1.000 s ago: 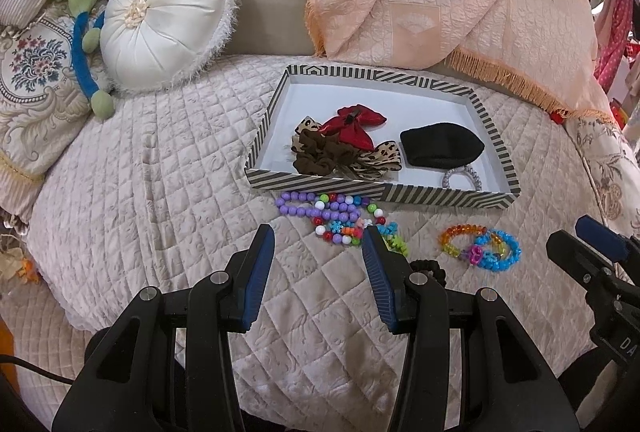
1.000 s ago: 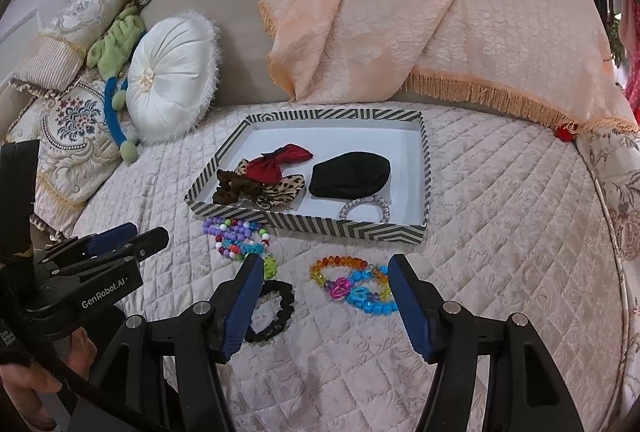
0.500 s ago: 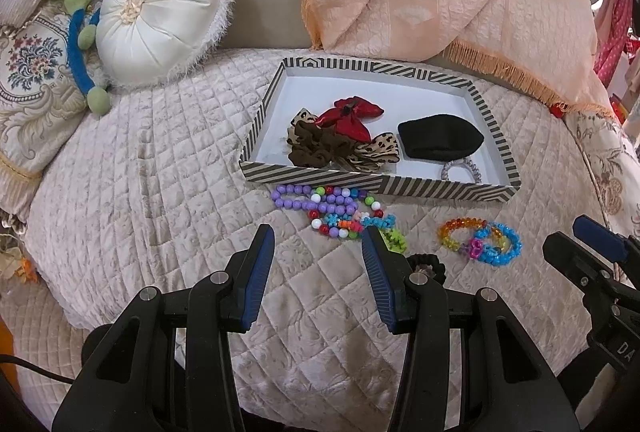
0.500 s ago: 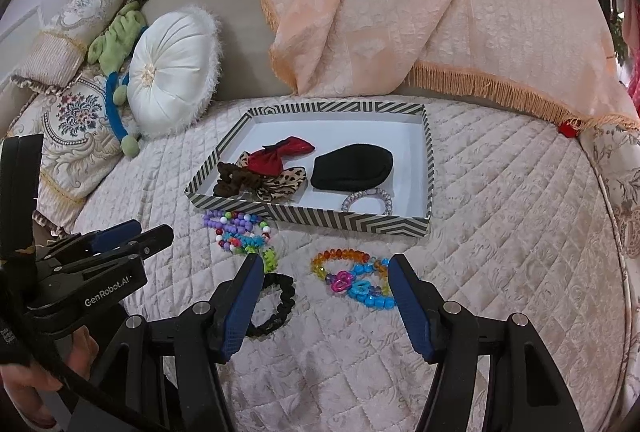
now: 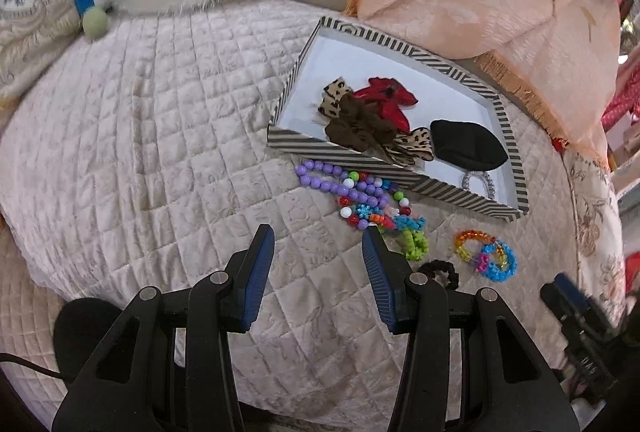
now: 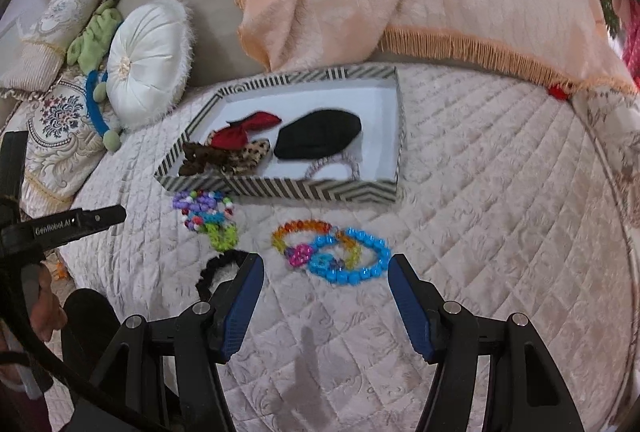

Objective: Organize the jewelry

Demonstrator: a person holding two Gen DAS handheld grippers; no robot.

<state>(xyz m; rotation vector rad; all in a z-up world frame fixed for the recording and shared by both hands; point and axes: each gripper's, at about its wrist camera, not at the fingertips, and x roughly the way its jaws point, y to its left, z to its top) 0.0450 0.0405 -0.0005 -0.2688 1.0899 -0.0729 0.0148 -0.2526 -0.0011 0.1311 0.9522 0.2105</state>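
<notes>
The linked bead bracelets (image 6: 332, 252) lie on the quilted bed (image 6: 500, 192), near the striped tray (image 6: 280, 188) and directly ahead of your right gripper (image 6: 323, 286), whose fingers stand apart and empty. Expect light, limp strands of hard, smooth beads: they will likely sag and slide rather than hold shape. Pinch across a section of the blue loop, pressing slightly into the soft quilt. The purple bead strand (image 5: 352, 192) lies just beside the tray's near wall, ahead of your left gripper (image 5: 318, 252), fingers likewise apart. A black scrunchie (image 6: 218, 268) rests left of the bracelets.
</notes>
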